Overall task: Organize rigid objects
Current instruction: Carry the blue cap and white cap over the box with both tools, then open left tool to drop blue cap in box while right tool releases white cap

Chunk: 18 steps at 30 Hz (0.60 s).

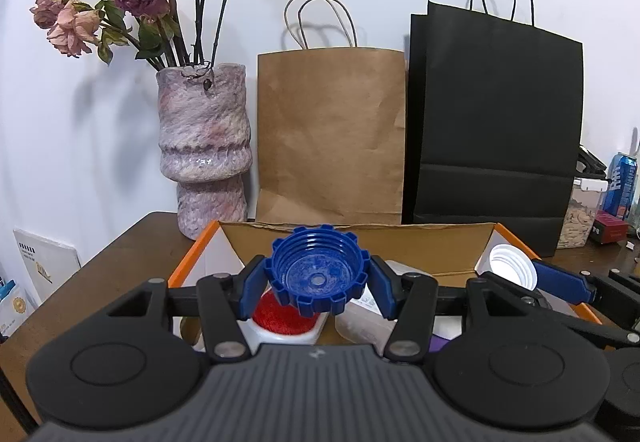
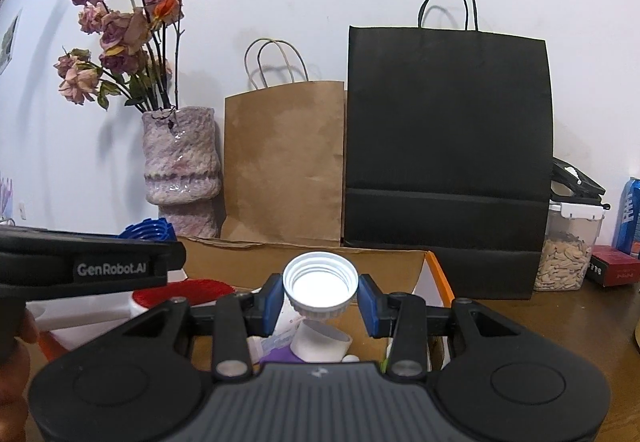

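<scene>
Left gripper (image 1: 319, 284) is clamped on the blue cap (image 1: 319, 274), threads facing the cam, held above the open orange-edged box (image 1: 188, 262) w/ a red-topped item (image 1: 280, 316) right below it. Right gripper (image 2: 320, 300) is pinching the white cap (image 2: 320, 284) the same way, hollow side toward the cam, over the box's right half near a white tube (image 2: 320, 342). Behind the box: marbled vase (image 1: 204, 149), brown bag (image 1: 330, 137) & black bag (image 1: 494, 121), all on the table (image 1: 120, 262) by the wall.
</scene>
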{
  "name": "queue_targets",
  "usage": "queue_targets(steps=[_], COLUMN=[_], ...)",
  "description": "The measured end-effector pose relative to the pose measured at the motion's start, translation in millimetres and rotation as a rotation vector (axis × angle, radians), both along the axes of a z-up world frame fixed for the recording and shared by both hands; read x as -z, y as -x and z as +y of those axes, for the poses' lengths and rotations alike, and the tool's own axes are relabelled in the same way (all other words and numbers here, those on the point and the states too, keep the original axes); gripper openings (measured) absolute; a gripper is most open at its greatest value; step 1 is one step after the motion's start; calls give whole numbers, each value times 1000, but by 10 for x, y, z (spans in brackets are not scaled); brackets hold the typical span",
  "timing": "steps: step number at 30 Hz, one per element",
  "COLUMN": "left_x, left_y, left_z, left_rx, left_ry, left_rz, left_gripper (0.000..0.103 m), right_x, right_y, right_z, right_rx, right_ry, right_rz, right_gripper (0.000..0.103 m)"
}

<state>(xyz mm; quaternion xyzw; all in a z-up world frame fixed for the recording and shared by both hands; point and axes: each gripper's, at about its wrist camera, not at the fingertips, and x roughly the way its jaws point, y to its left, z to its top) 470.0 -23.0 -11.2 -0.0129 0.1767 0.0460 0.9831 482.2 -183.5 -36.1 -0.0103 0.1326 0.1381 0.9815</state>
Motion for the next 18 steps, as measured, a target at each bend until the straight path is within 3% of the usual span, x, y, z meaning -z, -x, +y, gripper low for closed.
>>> queue_targets(steps=[10,11,12,13,14,15,16,18], left_x=[-1,-2,-6,-14,-24,-37,-49,-75], left_y=[-45,-43,-37,-27,-15,-1,14,18], left_z=[41,46,52,62,71,79,89,108], left_rx=[-33,-38,-43,-53,-64,-71,-74,-81], left_ry=[-16,-19,-18,-18,-19,-20,-19,-13], left_rz=[3,3,2,-4,-12,-22,-32,-30], left_gripper=[60,64,76,89,95,103,103,103], right_x=[11,14,17,20,20,19,17,6], right_y=[-64,-66,-69,-69,-67,-57,-40,-12], right_z=[10,9,6,-2,-7,-10,-12,-21], right_rx=[-7,1,6,8,11,16,27,37], right_ry=[25,29,32,30,29,32,34,34], right_rz=[21,23,28,30,30,24,10,-10], right_gripper=[41,48,54,69,87,95,103,103])
